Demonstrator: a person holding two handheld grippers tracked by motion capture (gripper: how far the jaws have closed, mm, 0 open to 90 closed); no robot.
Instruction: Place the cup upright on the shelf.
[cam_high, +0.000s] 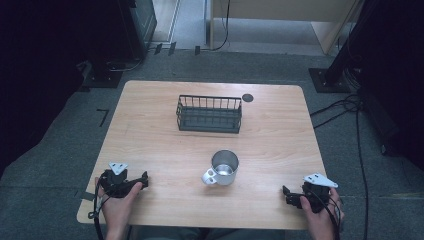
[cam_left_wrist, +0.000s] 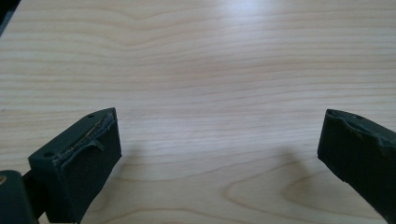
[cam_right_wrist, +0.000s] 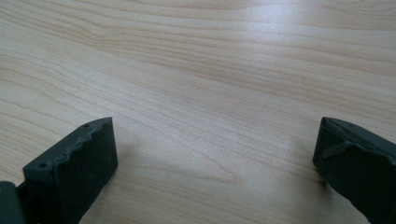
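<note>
From the high view, the left gripper (cam_high: 144, 180) rests at the near left part of the wooden table (cam_high: 150, 130), held in the person's left hand (cam_high: 118, 202), its jaws pointing toward the table's middle. The right gripper (cam_high: 286, 196) sits at the near right edge in the right hand (cam_high: 322, 217), jaws pointing inward too. Between them, nearer the right gripper's side but well apart from both, stands a metal mug (cam_high: 223, 168), upright, its handle turned toward the left gripper. Beyond the mug, farther from both grippers, is a dark wire basket (cam_high: 209, 114), with a small dark disc (cam_high: 247, 97) just beside its far right corner.

In the left gripper view, the left gripper (cam_left_wrist: 219, 144) has its jaws spread wide, nothing between them, bare wood grain beneath.

In the right gripper view, the right gripper (cam_right_wrist: 217, 149) is likewise spread wide, holding nothing, over bare tabletop.
</note>
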